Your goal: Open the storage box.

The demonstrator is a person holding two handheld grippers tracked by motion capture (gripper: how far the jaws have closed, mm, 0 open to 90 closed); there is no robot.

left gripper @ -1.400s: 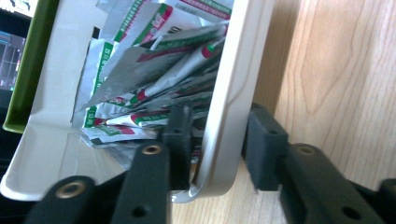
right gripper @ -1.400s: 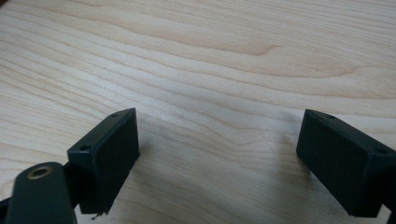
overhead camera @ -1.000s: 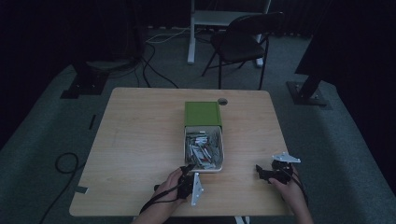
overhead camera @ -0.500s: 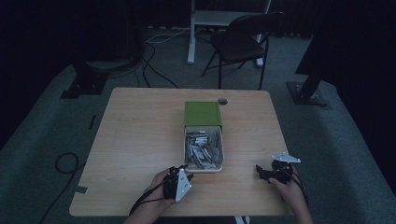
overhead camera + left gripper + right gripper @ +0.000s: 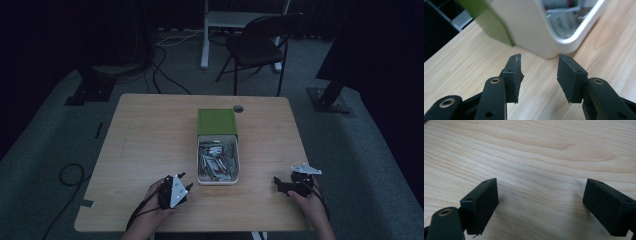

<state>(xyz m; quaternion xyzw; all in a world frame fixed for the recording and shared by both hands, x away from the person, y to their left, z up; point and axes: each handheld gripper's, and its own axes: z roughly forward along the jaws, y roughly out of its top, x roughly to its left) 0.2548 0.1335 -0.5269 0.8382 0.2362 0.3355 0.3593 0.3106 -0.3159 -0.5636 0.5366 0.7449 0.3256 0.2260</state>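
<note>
Jaws of the left gripper (image 5: pixel 539 72) have just been opening, nothing between them, near the white tray's (image 5: pixel 564 42) corner on the desk (image 5: pixel 150 140); right gripper (image 5: pixel 540 205) gapes wide over bare wood

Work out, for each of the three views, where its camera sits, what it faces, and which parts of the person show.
High view: above the person's side, facing down on the table; both hands, left gripper, right gripper.
Left gripper view: on that gripper, facing the white tray; open, empty jaws.
Right gripper view: on that gripper, facing bare wood; open jaws.
Shared: high and left views show the tray.
</note>
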